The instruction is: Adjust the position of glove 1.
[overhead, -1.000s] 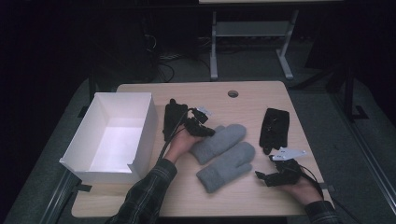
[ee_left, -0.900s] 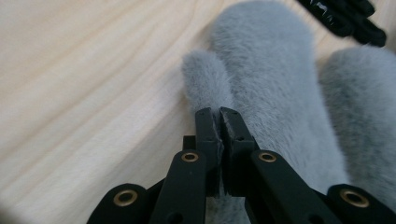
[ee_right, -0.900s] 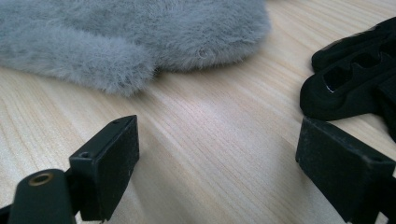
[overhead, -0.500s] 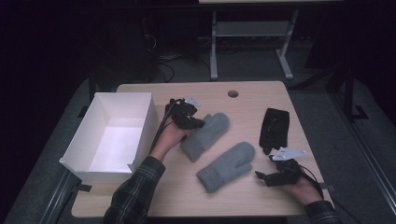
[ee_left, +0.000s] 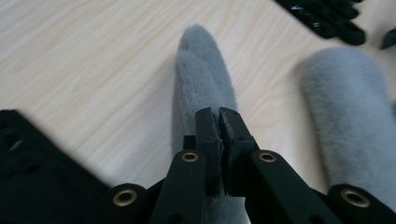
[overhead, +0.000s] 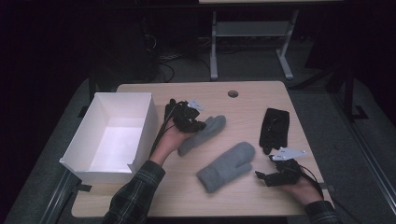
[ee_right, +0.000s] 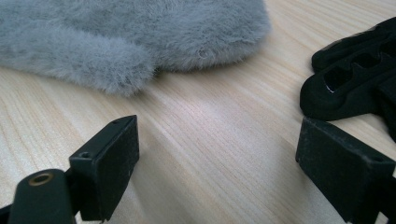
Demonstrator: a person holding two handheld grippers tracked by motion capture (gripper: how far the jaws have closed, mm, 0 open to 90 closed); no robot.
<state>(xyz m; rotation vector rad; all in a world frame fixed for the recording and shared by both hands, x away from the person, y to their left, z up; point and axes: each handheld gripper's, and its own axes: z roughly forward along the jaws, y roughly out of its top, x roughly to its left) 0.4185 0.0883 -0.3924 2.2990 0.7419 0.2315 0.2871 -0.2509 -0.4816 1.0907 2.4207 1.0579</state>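
The left gripper [overhead: 189, 122] sits near the middle of the table [overhead: 243, 105], just right of the white box [overhead: 114, 135], with its jaws clamped on the near grey mitten [overhead: 201, 135]; in the left gripper view the two black jaws [ee_left: 218, 135] meet with only a thin seam between them, pinching the fur of that mitten [ee_left: 203, 79], whose tip points away across the pale wood. The mitten lies slanted, its cuff end under the person's left hand [overhead: 170, 140] and its rounded end toward the table's middle, close to the box's right wall but not inside it. A second grey mitten [overhead: 226, 167] lies nearer the front edge, apart from the first one, slanted the same way; it shows at the right of the left gripper view [ee_left: 350, 121] and across the top of the right gripper view [ee_right: 135, 37]. The right gripper [overhead: 273, 176] rests low at the front right of the table, just right of the second mitten, its jaws spread wide with bare wood between them and nothing held. A black glove [overhead: 274, 128] lies beyond it toward the right edge; part of it shows at the right of the right gripper view [ee_right: 355, 74]. Another black glove [overhead: 170, 108] lies by the box, behind the left gripper
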